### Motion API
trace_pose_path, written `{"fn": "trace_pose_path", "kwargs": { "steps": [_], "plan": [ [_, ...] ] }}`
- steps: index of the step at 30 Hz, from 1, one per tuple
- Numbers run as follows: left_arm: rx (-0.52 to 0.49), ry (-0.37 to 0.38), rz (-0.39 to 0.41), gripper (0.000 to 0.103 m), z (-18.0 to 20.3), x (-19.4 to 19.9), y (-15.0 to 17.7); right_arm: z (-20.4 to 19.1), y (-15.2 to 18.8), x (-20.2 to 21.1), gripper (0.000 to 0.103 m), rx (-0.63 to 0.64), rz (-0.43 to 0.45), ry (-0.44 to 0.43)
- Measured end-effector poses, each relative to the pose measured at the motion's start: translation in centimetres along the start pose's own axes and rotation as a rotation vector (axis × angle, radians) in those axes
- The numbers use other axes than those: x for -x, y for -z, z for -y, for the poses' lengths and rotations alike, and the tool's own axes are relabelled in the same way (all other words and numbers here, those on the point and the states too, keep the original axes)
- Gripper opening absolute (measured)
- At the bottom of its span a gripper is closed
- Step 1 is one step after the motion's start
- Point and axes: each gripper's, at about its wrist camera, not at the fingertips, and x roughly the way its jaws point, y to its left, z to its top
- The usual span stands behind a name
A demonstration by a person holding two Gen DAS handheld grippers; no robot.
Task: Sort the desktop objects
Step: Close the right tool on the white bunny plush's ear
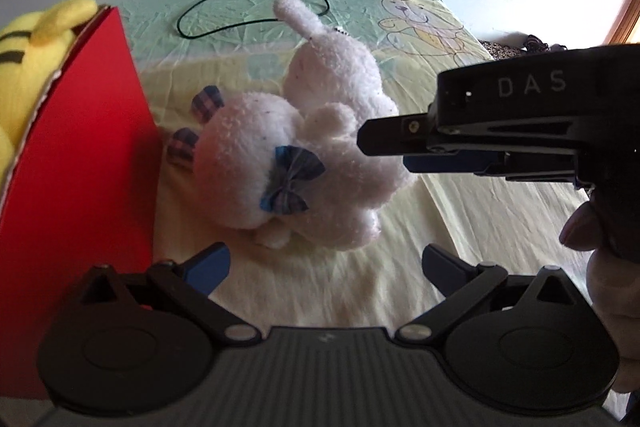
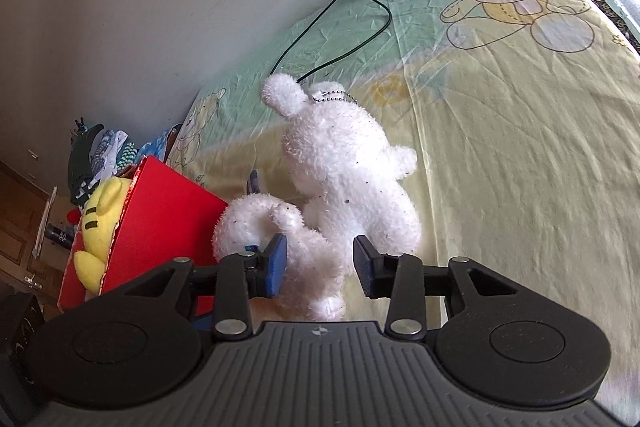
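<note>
On bear-print sheet [image 2: 520, 147] by white wall [image 2: 160, 7], white plush [image 2: 348, 179] btwn right gripper [image 2: 320, 259] jaws, both grippers' jaws wide.

The fluffy white plush dog [image 2: 340, 187] lies face down, so its face is hidden. The yellow striped plush toy [image 2: 98, 223] sits half hidden behind the wall of the red cardboard box [image 2: 160, 223]. Beyond it, the dark heap of small things [image 2: 92, 159] is too blurred to tell.
</note>
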Motion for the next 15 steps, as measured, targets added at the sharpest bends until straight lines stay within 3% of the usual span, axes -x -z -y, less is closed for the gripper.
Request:
{"fn": "trace_pose_path", "kwargs": {
  "steps": [9, 15],
  "plan": [
    [0.028, 0.011, -0.026, 0.102, -0.6, -1.7, -0.8, 0.0, -0.5, -2.4, 0.041, 0.021, -0.082, -0.075],
    [0.036, 0.016, -0.038, 0.101, -1.1, -2.4, -0.7, 0.5, -0.6, -2.6, 0.034, 0.005, -0.113, -0.105]
  ]
}}
